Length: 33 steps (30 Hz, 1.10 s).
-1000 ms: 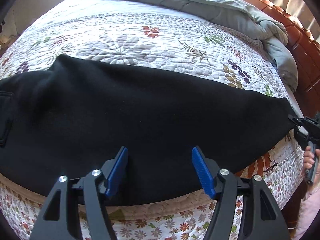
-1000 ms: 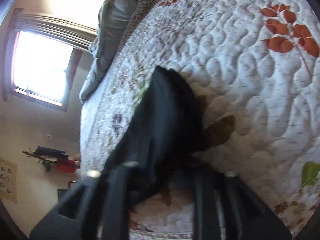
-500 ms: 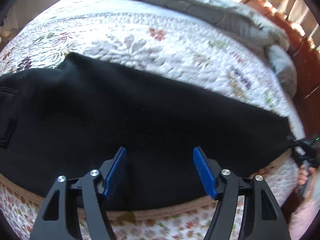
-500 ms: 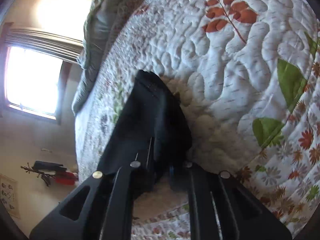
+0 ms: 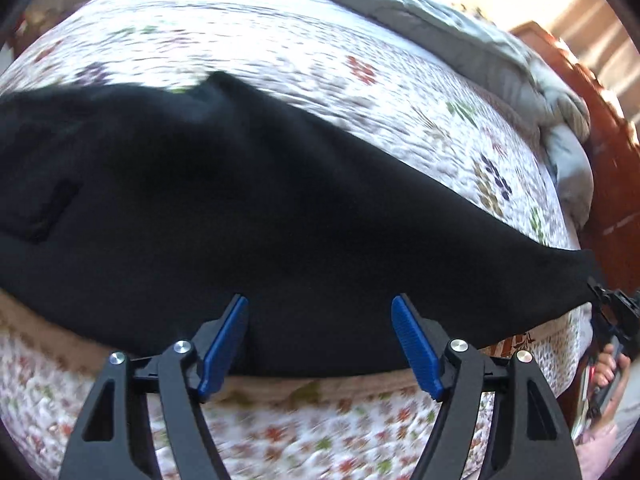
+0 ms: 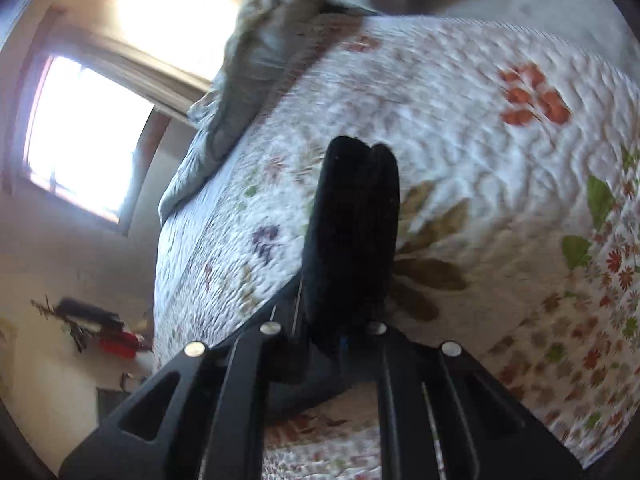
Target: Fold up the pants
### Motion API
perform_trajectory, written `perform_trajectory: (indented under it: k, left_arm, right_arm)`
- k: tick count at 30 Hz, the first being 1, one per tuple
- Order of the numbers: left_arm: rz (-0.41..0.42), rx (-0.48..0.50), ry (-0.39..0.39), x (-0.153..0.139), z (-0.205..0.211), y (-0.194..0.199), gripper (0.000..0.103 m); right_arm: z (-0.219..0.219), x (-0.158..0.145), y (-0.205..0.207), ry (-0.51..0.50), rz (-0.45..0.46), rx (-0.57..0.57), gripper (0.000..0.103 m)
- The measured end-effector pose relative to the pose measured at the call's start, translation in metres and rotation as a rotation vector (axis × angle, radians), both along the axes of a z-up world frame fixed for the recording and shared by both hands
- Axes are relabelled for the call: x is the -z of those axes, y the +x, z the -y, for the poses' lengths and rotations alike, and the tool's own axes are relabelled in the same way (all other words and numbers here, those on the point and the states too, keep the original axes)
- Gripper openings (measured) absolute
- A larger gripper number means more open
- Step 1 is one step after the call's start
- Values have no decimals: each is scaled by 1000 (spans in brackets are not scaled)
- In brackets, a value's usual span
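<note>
- Black pants [image 5: 280, 216] spread lengthwise across floral quilt [image 5: 360, 60] on bed, near front edge; waist end at left, pocket seam visible there, leg hems at far right.
- Hem end [image 6: 356, 216] bunched and lifted off quilt, pinched in right tool [image 6: 352, 332]; jaws clenched on the fabric, folds sticking up past the tips.
- Right tool also visible at far right edge of left wrist view [image 5: 612, 312], hand [image 5: 604, 368] wrapped on its handle, touching the pants' corner.
- Left tool [image 5: 320, 320] released, blue pads [image 5: 224, 340] well apart and just been widening; hovering over near edge of pants, nothing gripped between.
- Grey duvet [image 5: 460, 40] crumpled along far side of bed.
- Wooden headboard [image 5: 608, 140] at right.
- Bright window [image 6: 88, 128] on wall beyond bed in right wrist view.
</note>
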State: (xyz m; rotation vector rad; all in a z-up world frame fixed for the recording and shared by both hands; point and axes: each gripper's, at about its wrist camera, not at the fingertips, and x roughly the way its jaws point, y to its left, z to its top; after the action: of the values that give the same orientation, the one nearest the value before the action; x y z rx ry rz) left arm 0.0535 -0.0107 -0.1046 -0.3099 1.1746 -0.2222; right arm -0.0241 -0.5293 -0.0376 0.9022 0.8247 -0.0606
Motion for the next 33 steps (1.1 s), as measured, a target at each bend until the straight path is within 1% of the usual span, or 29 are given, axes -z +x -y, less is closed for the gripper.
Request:
perform_trajectory:
  k: [2,4,6,9,12,17,18,21,24,27,29,30,32,33]
  left_arm:
    - [8,-34,-5,-3,-16,-7,75]
    - [7,-65,-11,-5,-31,-11,75]
    - [4,-88,-24,-5,-42,-12,75]
    - [7,-109,-38,-8,-58,-18,75]
    - [10,-117,-43,-11,-72,-25,75]
    - [14,-135,-57,-12,-86,-31,75]
    - [13,-138,-62,-12,-88,-32,75]
    - [14,-141,-69,-12,-91,-34,75]
    - [13,-144,-72,-11,-92,-35,75]
    - [10,-149,-72,-10,-92,-35,75]
    - [3,-151,-78,-8,-93,-35,75]
    - [-2,-150,-81,-7,-93,-35,75]
    - [-8,-145,-86,-6,-92,-35,75]
    - [-9,-143,-88,-6,-91,-35,75]
  right_arm:
    - [-32,-21,4,-62,25,-52,10]
    - [-74,-40,12,-130,40,-110,10]
    - [-105,-50,14,-168,49,-153,10]
    - [-158,-54,23,-217,40,-225,10]
    - [-209,-48,36,-253,20,-308,10]
    - [-270,-29,53,-306,-34,-399,10]
    - [-285,-25,54,-308,-42,-427,10]
    - [-320,-13,59,-270,-49,-496,10]
    - [-355,1,61,-267,-66,-565,10]
    - [-381,18,63,-280,-85,-609,11]
    - [-393,30,64,-265,-101,-653,22]
    - [-398,36,64,-253,-113,-681,31]
    - [-398,38,59,-220,-103,-706,45]
    - [-394,35,58,-183,-91,-715,58]
